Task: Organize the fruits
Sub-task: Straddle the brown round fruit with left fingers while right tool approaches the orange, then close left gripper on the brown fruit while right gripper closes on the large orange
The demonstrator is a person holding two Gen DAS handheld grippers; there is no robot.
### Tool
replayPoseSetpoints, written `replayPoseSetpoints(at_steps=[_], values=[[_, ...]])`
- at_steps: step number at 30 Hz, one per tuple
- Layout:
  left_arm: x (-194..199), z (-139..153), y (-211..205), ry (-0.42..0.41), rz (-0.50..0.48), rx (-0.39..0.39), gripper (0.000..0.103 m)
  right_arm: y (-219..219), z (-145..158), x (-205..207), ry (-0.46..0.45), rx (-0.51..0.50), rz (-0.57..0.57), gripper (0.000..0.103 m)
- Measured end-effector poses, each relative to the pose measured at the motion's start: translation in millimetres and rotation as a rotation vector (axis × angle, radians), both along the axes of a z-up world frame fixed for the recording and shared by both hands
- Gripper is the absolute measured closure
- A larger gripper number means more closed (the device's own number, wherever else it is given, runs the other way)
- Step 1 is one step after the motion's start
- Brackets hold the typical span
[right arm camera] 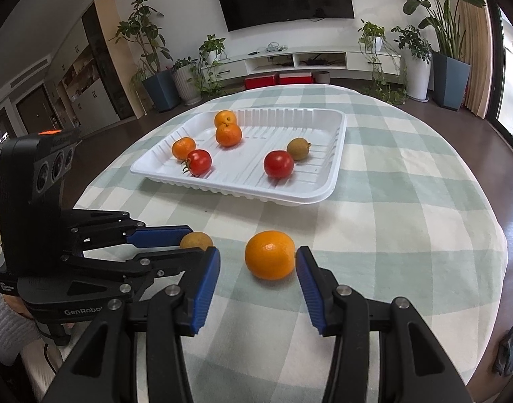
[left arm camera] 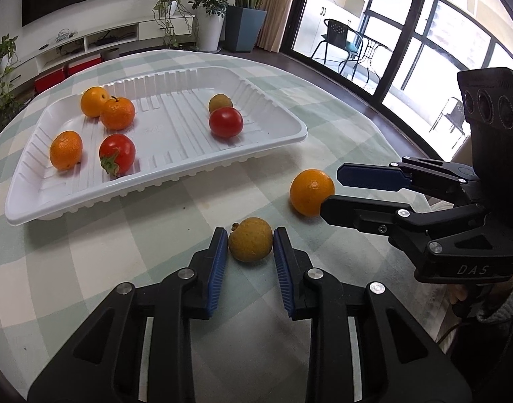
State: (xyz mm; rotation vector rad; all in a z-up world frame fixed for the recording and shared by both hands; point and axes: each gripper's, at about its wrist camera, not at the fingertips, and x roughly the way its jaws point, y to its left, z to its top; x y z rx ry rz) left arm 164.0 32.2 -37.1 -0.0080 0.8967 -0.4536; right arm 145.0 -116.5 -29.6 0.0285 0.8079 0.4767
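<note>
The left gripper [left arm camera: 250, 240] is clamped on a brownish-green round fruit [left arm camera: 250, 239] that sits on the checked tablecloth [left arm camera: 155, 262], its blue pads pressed against the fruit's two sides. Just to its right, the right gripper [right arm camera: 258, 262] stands part-open around a loose orange [right arm camera: 270, 255]: the right pad is at the orange's skin, while the left pad stands clear with a gap, so nothing is gripped there. Both fruits lie on the cloth near each other, short of the tray.

Farther back is the white ribbed plastic tray [right arm camera: 337, 154], shallow and open-topped. In it, toward the left end, are three oranges, two of them touching at the far corner [right arm camera: 225, 118], one nearer the front rim [right arm camera: 184, 147], with a red tomato [right arm camera: 198, 161] just beside it. Toward the right are a second tomato [right arm camera: 278, 164] and a second brownish-green fruit [right arm camera: 298, 148], touching. The tray's middle and far right corner are bare.

Open cloth runs right of the tray to the table's rounded edge.
</note>
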Motion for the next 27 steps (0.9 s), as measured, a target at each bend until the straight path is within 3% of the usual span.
replayPoseSetpoints(at_steps=[17, 27], values=[[-3.8, 1.5, 4.2, -0.001, 0.018, -0.013, 0.077, 2.8, -7.1, 14.2, 0.042, -0.001, -0.026, 0.053], [-4.7, 0.6, 5.0, 0.003, 0.027, -0.012, 0.077, -2.3, -11.2, 18.8, 0.073, 0.019, -0.049, 0.062]])
